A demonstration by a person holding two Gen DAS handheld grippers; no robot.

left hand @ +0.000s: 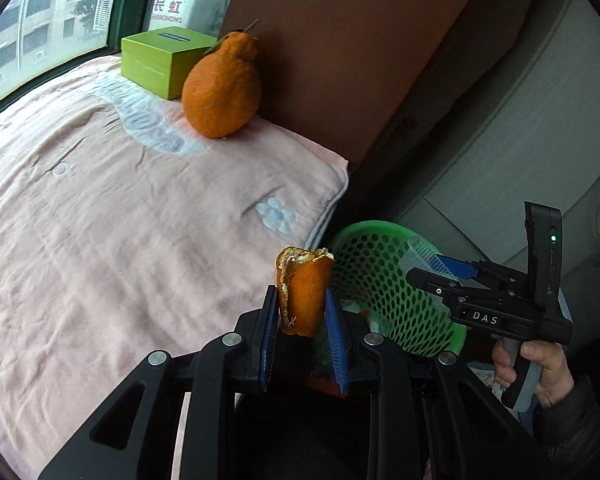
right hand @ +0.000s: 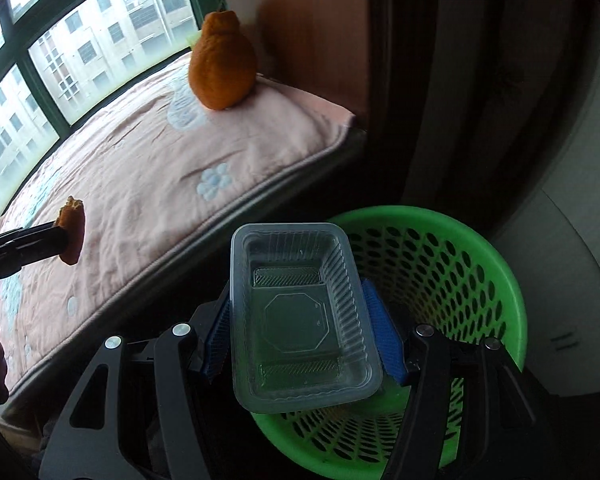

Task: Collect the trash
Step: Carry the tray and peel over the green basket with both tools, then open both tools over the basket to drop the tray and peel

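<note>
My left gripper [left hand: 302, 308] is shut on a piece of orange peel [left hand: 302, 292] and holds it above the edge of the pink blanket, just left of the green perforated basket [left hand: 396, 280]. It also shows in the right wrist view [right hand: 64, 236] with the peel [right hand: 73, 230]. My right gripper [right hand: 300, 320] is shut on a clear plastic tray [right hand: 300, 312] and holds it over the near-left rim of the basket [right hand: 460, 264]. In the left wrist view the right gripper [left hand: 432, 268] reaches over the basket with the tray [left hand: 418, 254] in it.
A whole orange fruit [left hand: 221, 88] stands on the pink blanket [left hand: 120, 220] by the brown wall, next to a lime-green box [left hand: 166, 62]. The fruit also shows in the right wrist view [right hand: 222, 68]. A window [right hand: 80, 52] runs behind the bed.
</note>
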